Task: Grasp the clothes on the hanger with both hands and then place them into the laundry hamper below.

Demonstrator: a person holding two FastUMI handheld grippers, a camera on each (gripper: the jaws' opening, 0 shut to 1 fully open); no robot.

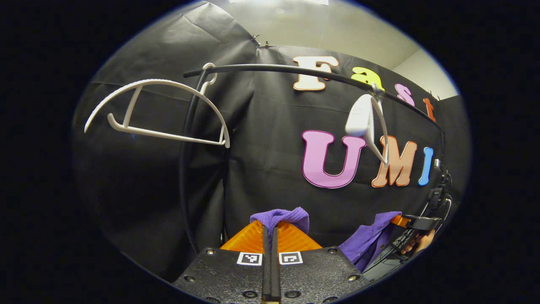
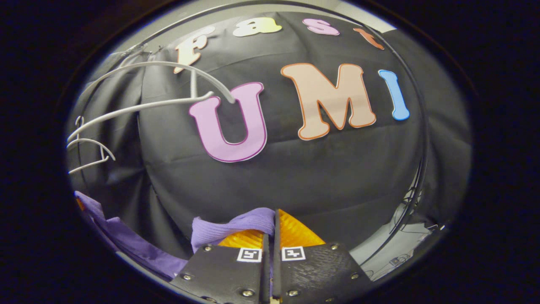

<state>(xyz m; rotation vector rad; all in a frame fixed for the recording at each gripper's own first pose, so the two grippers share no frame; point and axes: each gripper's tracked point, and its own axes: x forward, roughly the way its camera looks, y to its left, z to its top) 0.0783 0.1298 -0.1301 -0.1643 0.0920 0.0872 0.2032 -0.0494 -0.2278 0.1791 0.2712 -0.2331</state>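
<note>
Purple knit cloth (image 1: pixel 282 216) is bunching over the tips of the left gripper (image 1: pixel 271 230), whose two fingers are pressing together on a fold of it at the near edge of the left gripper view. Off to the right in that view, more of the same garment is draping down from the right gripper (image 1: pixel 411 221), with a hand (image 1: pixel 417 241) gripping its handle. In the right gripper view, the right gripper (image 2: pixel 272 223) is likewise pinching the cloth (image 2: pixel 236 228), its fingers closing tight on a fold that is spilling to the left of them; a further length of the garment is trailing along the lower left edge of that view.

Above and beyond the grippers, a black rail (image 1: pixel 295 71) is arching across the booth, with an upright black post (image 1: pixel 185 156) dropping from its left end. A bare white hanger (image 1: pixel 160 112) is hanging from the rail on the left, just beside the post, well apart from the garment below it. A second white hanger (image 1: pixel 367 122) is hanging farther right on the rail, turned nearly edge-on. In the right gripper view, the two hangers are showing at upper left, one (image 2: pixel 164 90) larger and nearer, the other (image 2: pixel 90 154) smaller and farther off. Black cloth is forming the wall behind everything.
</note>
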